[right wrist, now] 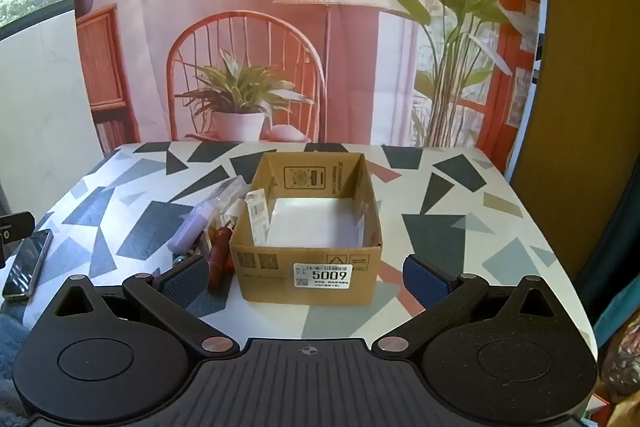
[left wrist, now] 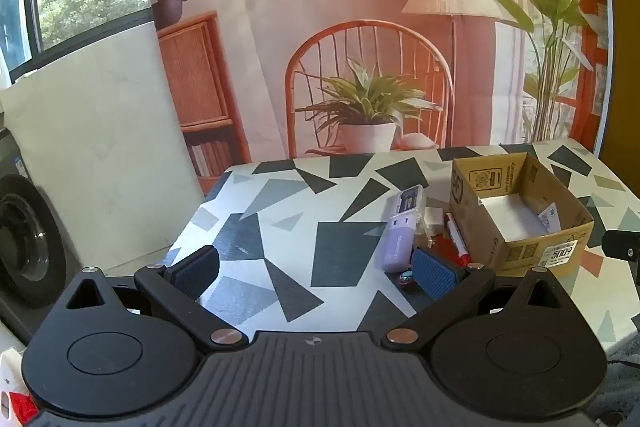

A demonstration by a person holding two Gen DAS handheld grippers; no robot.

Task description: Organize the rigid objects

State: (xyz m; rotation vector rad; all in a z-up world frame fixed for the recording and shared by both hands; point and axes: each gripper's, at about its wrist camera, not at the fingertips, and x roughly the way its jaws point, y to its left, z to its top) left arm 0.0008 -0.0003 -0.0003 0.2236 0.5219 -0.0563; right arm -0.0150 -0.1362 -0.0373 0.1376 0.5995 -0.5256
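Left tongs (left wrist: pixel 316 277): jaws wide, nothing between, above bench (left wrist: pixel 280 227). Right tongs (right wrist: pixel 306 277): jaws wide, straddling near wall of cardboard box (right wrist: pixel 306 267), not touching it. Box open-topped, upright on bench, white sheet inside. Left of box, just beside it: red marker (left wrist: pixel 456 239), then purple case (left wrist: pixel 396 243), clear case (left wrist: pixel 408 201) farther back. Phone (right wrist: pixel 28 263) well left of box, at bench edge.
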